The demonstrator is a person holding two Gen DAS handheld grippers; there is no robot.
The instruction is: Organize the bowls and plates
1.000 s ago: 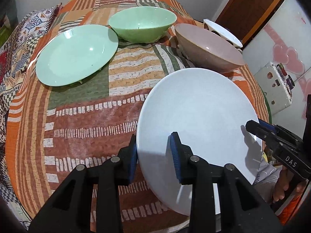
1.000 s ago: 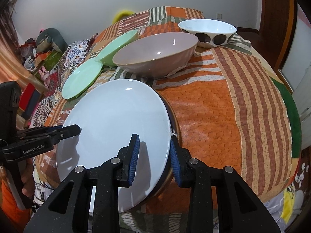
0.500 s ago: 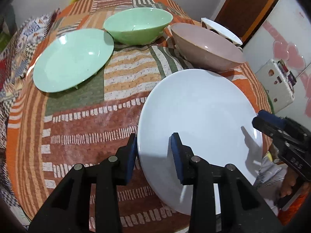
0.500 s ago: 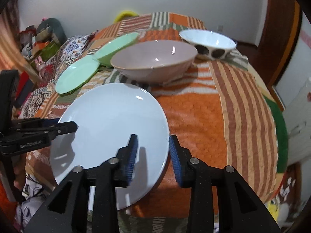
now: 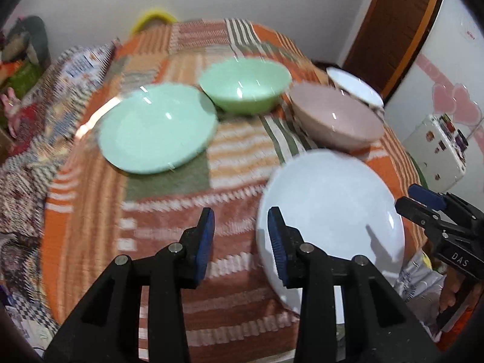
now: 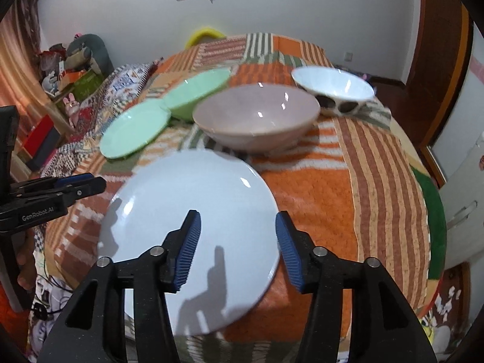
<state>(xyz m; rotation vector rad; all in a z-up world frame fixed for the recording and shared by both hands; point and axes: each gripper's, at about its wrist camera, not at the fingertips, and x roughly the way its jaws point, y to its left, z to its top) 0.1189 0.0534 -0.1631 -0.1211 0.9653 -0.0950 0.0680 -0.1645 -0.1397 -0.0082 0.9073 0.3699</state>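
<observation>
Both your jaws stand apart and grip nothing: your right gripper (image 6: 237, 246) has just been opening above the white plate (image 6: 193, 211), and your left gripper (image 5: 240, 243) has opened slightly beside its rim. This plate lies on the striped tablecloth (image 6: 378, 181), just before the pink bowl (image 6: 257, 116).

walls: white (image 6: 287, 6) | door: brown wood (image 5: 390, 24) | bedspread: orange striped patchwork (image 6: 378, 181)

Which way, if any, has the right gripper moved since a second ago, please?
Yes: the right gripper backed off the round white plate rim; its jaws have just been opening, empty.
</observation>
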